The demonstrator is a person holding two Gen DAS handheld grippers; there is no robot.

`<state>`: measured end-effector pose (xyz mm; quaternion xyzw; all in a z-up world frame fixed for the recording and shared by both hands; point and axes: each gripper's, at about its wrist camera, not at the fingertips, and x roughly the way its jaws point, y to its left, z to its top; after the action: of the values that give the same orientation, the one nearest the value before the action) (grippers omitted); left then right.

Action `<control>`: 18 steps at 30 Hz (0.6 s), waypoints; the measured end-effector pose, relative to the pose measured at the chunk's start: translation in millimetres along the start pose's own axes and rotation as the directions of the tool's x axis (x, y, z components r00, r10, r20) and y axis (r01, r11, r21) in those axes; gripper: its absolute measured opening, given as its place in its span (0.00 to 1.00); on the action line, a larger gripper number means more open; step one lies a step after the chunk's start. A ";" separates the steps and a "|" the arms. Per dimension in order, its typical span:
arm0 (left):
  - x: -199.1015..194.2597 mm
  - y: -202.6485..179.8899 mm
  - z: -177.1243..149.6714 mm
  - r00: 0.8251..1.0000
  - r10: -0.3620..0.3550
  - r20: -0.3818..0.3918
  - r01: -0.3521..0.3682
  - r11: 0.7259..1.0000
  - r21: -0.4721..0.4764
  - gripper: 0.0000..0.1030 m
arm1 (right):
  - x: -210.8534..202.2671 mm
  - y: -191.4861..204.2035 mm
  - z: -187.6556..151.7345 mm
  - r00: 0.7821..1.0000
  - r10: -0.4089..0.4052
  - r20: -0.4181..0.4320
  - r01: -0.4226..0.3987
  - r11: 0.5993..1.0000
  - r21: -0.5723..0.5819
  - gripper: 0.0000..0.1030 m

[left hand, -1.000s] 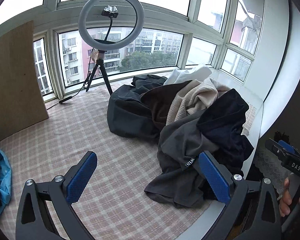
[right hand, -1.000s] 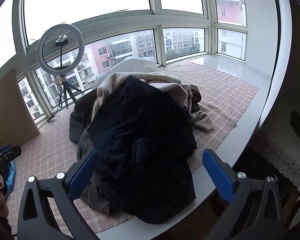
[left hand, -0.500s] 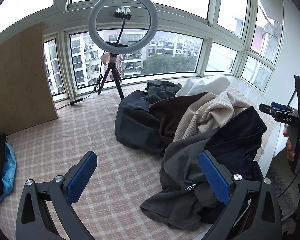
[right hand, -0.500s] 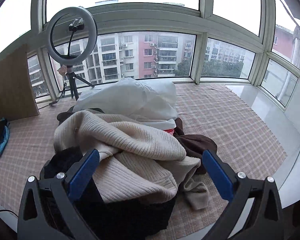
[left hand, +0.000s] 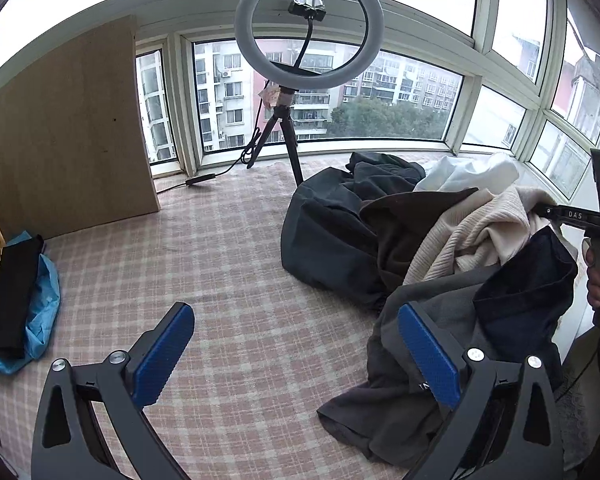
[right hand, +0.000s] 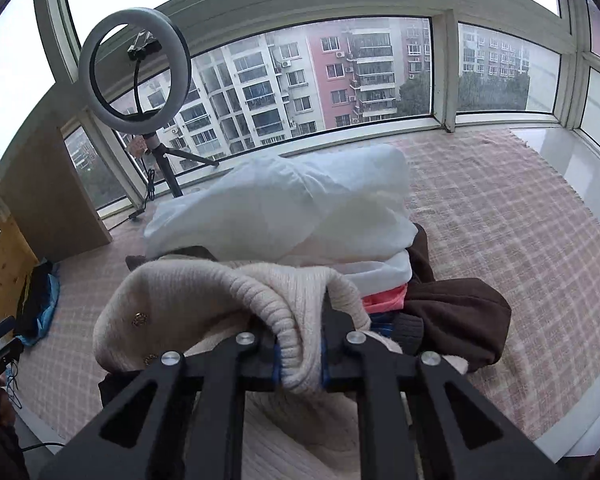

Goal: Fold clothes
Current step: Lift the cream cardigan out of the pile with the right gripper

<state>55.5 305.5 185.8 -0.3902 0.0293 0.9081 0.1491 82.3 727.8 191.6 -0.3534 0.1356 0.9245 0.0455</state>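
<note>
We see a ring light [left hand: 309, 26] on a black tripod [left hand: 281, 136] standing at the far edge of a pink checked cloth [left hand: 220, 280], just before a curved bank of windows [left hand: 388, 96]. A small black device [left hand: 307, 3] sits on a bent stalk inside the ring, and a black cable [left hand: 204, 179] trails from the tripod along the sill. Through the glass we make out apartment blocks [right hand: 300, 80] and some trees [left hand: 380, 120]. To the left a wooden board [left hand: 64, 136] stands upright on the cloth. Beside it lies a blue bag [left hand: 40, 320] with a folded black item [left hand: 8, 292] resting on top.
</note>
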 end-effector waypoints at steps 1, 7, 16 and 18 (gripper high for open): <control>-0.6 1.7 1.3 1.000 0.004 0.001 -0.004 1.000 -0.001 0.99 | -17.3 2.6 11.1 0.998 0.003 0.059 -0.004 1.000 0.018 0.11; -14.7 17.5 13.2 0.999 0.029 0.044 -0.028 0.999 -0.016 0.99 | -95.4 60.0 82.2 0.951 -0.043 0.307 0.069 0.995 -0.071 0.06; -46.3 61.7 13.3 0.992 0.023 0.120 -0.021 1.000 -0.016 0.99 | -179.8 177.0 153.1 0.855 -0.004 0.518 0.091 0.986 -0.142 0.05; -55.6 80.0 11.7 0.990 0.018 0.139 -0.013 0.999 -0.032 0.99 | -202.5 207.9 167.0 0.835 0.028 0.550 0.069 0.986 -0.155 0.05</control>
<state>60.0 217.4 228.7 -0.3280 0.0078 0.9346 0.1376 88.8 578.0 491.0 -0.0771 0.0344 0.9945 0.0626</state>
